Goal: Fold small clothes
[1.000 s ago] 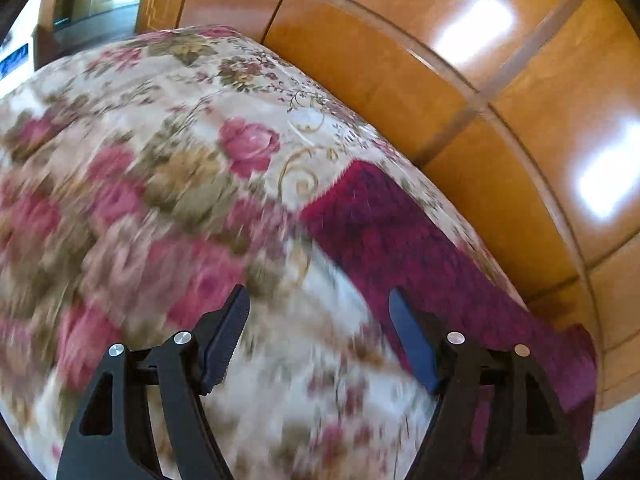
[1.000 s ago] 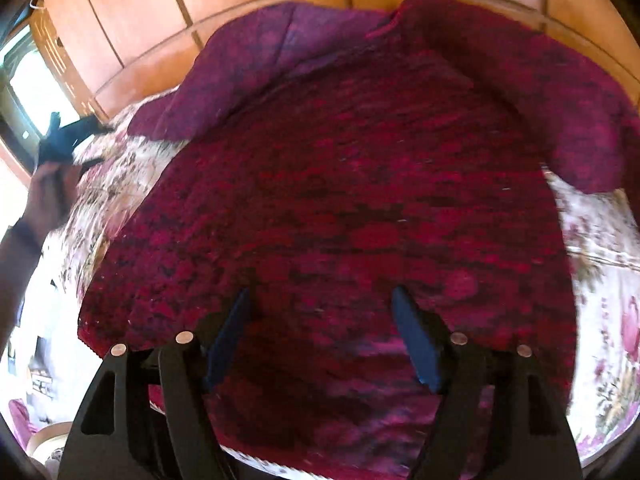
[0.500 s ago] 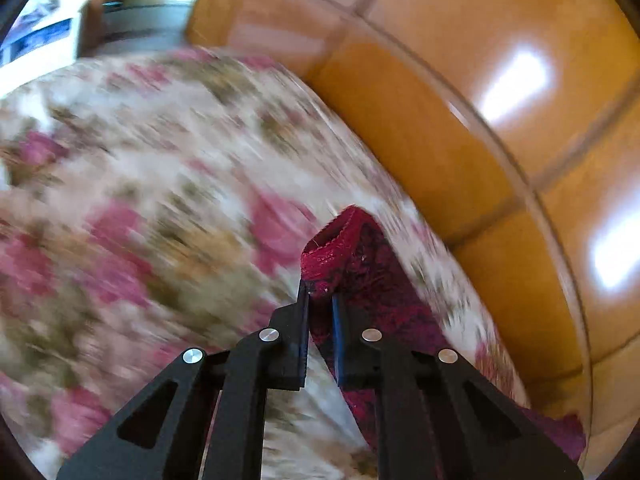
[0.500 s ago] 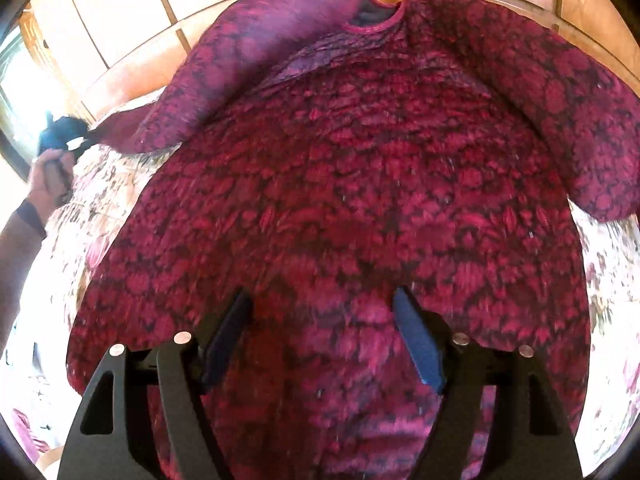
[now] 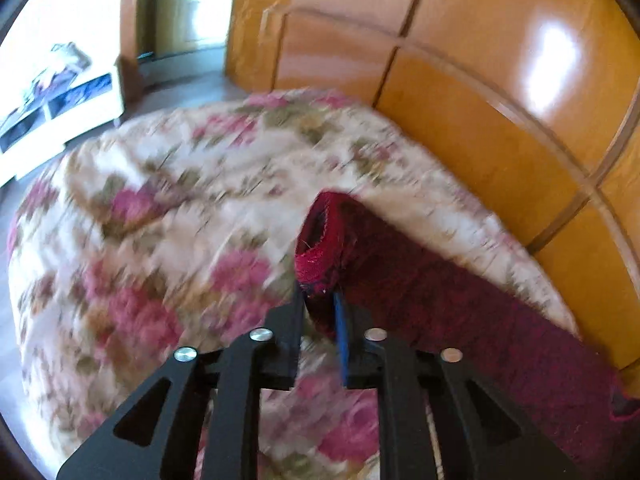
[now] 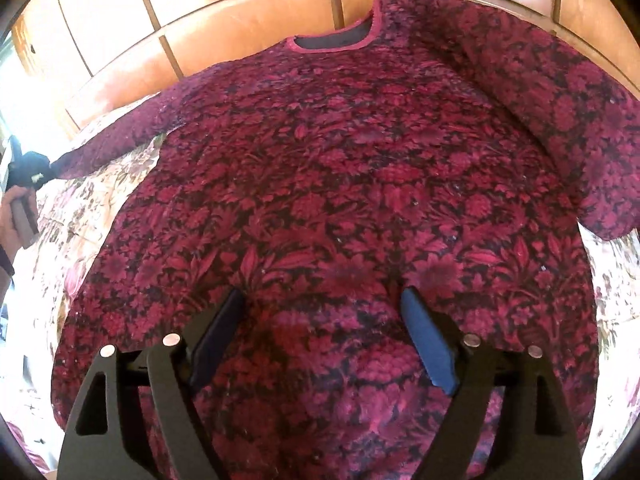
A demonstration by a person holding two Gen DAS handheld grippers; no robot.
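One top (image 6: 340, 184) flat on bed (image 5: 168, 208), collar at headboard (image 5: 500, 112) edge. Left gripper (image 5: 320, 308) easing apart, cuff (image 5: 320, 256) pinched between. Right gripper (image 6: 324, 336) widening, empty, over hem.

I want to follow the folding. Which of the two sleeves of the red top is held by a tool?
The sleeve at the picture's left in the right wrist view: the left tool pinches its cuff. The other sleeve lies free.

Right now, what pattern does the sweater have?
Dark red flowers and leaves on black, clearest in the right wrist view: sweater.
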